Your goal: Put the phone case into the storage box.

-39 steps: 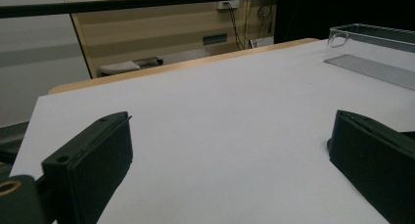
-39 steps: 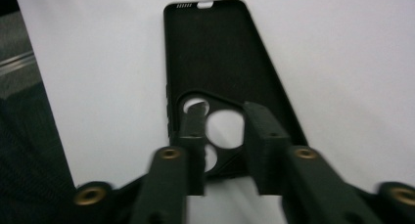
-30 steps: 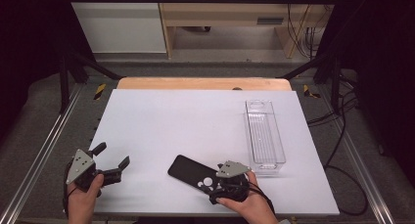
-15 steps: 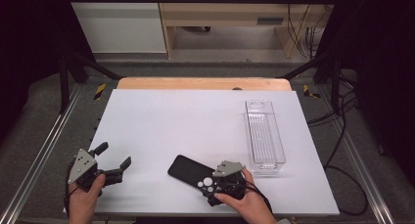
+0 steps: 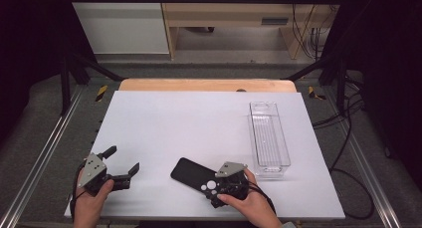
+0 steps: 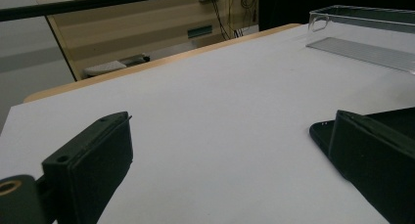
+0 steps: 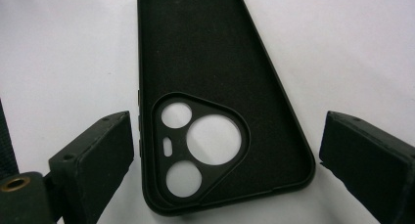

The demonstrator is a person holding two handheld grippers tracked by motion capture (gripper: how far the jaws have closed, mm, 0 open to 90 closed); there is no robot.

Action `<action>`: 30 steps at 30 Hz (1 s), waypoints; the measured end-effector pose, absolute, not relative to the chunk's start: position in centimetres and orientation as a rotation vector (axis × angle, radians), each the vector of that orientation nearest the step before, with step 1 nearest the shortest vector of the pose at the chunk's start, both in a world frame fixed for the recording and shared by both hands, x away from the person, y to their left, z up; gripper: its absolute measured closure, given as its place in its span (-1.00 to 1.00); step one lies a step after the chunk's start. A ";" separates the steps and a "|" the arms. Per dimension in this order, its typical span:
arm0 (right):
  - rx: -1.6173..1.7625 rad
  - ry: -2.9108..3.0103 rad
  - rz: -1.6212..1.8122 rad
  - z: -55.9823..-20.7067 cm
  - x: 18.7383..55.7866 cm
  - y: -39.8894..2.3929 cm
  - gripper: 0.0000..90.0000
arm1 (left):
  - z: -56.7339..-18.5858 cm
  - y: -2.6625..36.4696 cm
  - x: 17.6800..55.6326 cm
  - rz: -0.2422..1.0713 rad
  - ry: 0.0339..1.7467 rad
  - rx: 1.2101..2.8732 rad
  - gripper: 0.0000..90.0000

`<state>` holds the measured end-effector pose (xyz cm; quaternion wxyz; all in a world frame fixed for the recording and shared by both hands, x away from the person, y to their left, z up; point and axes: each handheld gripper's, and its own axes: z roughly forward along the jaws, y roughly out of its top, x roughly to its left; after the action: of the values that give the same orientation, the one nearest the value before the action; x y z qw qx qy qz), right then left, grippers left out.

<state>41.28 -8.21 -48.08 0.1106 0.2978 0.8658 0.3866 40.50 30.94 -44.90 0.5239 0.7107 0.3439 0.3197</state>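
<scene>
Where phone case (image 7: 215, 111) lies, top cut off | right hand-held gripper (image 7: 225, 165) apart astride | left hand-held gripper (image 5: 122, 163) apart

White table (image 5: 189, 123) with black phone case (image 5: 191, 173) and clear plastic tray (image 5: 269, 137) directly on top.

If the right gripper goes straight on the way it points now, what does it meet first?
Probably the black phone case, lying open side up between the open jaws of the right gripper; depth is unclear, but nothing else lies in that line.
</scene>
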 end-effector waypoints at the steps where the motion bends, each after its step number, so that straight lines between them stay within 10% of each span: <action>1: 0.875 2.544 1.136 -48.1 41.3 -8.2 -0.86 | -44.9 30.9 40.5 0.765 0.823 1.701 -0.94; 30: 0.804 2.598 1.053 -48.9 42.2 -6.6 -0.91 | -45.2 29.4 40.7 0.750 0.775 1.760 -0.94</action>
<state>42.22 -6.61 -48.90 0.1123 0.2741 0.8852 0.3587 40.66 29.39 -45.16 0.5133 0.7318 0.3221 0.3118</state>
